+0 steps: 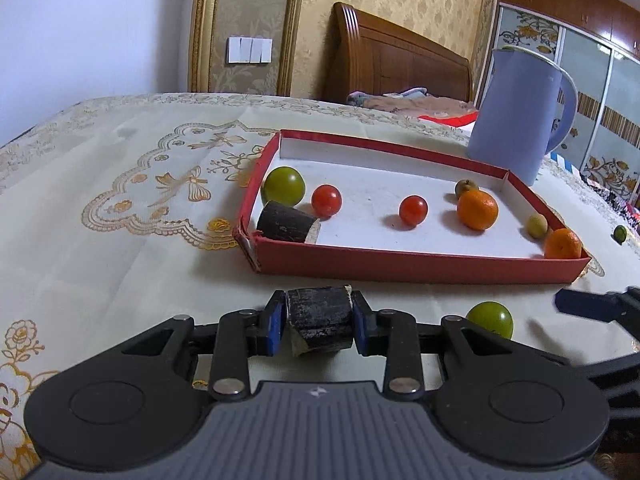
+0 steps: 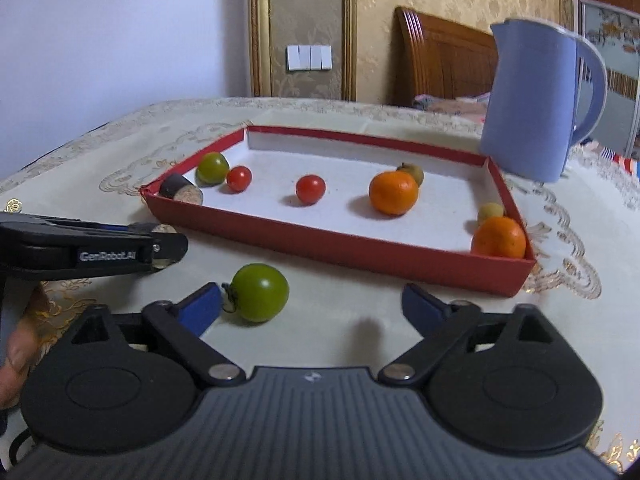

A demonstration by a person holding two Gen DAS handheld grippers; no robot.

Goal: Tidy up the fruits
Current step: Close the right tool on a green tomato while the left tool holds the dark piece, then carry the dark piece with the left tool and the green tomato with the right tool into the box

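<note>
A short dark piece of cane (image 1: 320, 322), black-skinned with pale cut ends, is held crosswise in the narrow-set left tool (image 1: 319, 324), just near of the red tray (image 1: 420, 266) on the desk (image 1: 120, 240). The right tool (image 2: 312, 306) stands wide and empty; a loose green tomato (image 2: 259, 292), smooth, round and stalked, lies beside its left pad.

The round tomato could be nudged and rolled off along the cloth if only one pad meets it first. The cane could twist out of the pads, since it is gripped on its curved skin. A matching cane piece (image 1: 287, 222) is seen in the tray's near-left corner.
</note>
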